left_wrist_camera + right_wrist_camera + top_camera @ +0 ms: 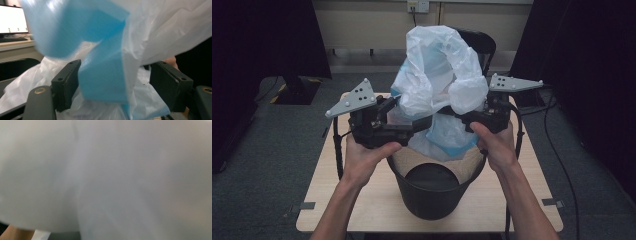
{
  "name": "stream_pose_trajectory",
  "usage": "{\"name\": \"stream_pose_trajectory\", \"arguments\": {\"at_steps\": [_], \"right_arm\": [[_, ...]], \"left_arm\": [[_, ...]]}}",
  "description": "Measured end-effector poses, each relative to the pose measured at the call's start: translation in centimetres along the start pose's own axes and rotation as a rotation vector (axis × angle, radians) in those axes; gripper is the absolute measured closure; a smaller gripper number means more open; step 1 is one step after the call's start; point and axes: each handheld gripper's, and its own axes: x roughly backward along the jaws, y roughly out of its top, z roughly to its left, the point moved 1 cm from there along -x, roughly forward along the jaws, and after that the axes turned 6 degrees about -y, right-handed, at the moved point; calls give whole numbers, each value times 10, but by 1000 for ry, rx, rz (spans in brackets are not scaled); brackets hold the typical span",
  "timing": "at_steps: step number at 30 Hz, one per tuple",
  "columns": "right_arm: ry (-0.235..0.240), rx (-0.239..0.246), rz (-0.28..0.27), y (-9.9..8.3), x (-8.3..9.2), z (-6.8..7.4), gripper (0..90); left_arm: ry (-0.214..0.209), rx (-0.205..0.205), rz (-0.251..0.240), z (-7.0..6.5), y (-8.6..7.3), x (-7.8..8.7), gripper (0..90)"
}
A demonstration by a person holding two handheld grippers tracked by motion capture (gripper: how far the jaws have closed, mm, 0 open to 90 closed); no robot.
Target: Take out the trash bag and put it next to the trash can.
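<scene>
grey carpet is spreading around a small wooden table (337, 200), and a black bin (432, 192) is sitting on it near the front edge. a person is holding a white and blue bag (439, 75) up over the bin, its lower end hanging into the mouth. the left gripper (412, 122) is standing spread, bag film (102, 75) lying loose between its jaws without being pinched. the right gripper (472, 117) is pressed together at the bag's right side, seemingly pinching the film; white plastic (105, 180) is sitting blurred right against its camera.
</scene>
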Motion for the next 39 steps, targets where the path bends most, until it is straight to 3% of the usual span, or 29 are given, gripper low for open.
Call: {"name": "stream_pose_trajectory", "arguments": {"at_steps": [11, 16, 23, 28, 34, 39], "right_arm": [[-23, -27, -12, 2, -4, -15, 880], [-33, -18, -13, 7, -3, -16, 880], [-47, -23, -17, 8, -1, -22, 880], [-55, -22, -13, 10, -2, -24, 880], [-68, -23, -35, 14, 3, -28, 881], [-85, -26, -38, 18, 5, -34, 882]], "left_arm": [[23, 13, 16, 6, -11, 2, 263], [22, 21, -6, 6, -12, 7, 263], [56, 36, -43, 11, -14, 17, 269], [54, 42, -50, 13, -12, 20, 264], [63, 13, -53, 10, 2, 23, 264], [59, 22, -56, 12, -2, 19, 259]]}}
